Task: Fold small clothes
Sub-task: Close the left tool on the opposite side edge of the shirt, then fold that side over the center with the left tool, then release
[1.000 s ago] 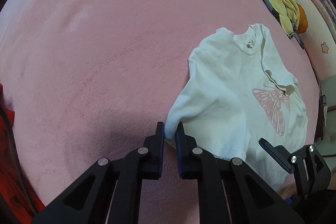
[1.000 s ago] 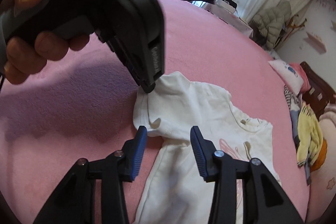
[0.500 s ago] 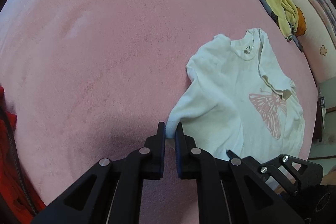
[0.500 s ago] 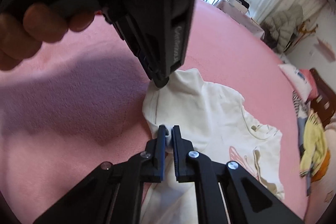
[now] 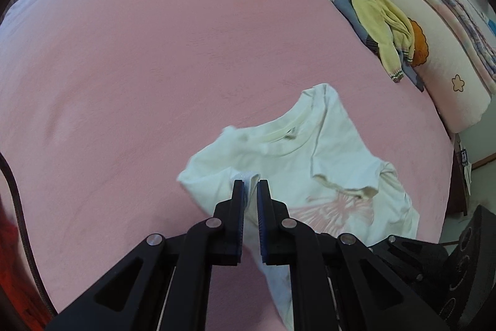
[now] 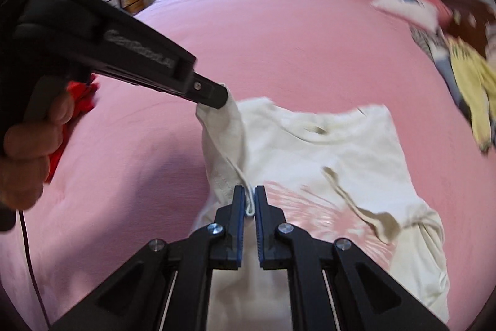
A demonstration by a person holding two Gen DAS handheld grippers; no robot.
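Fabric of the small white butterfly-print T-shirt (image 5: 334, 163) on my pink bed (image 5: 155, 51) is pinched in both my left gripper (image 5: 250, 185) and right gripper (image 6: 249, 191).

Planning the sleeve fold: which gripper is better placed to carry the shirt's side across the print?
Left, probably. The left gripper pinches the raised sleeve end of the shirt, free to swing over. The right gripper grips lower, already beside the print.
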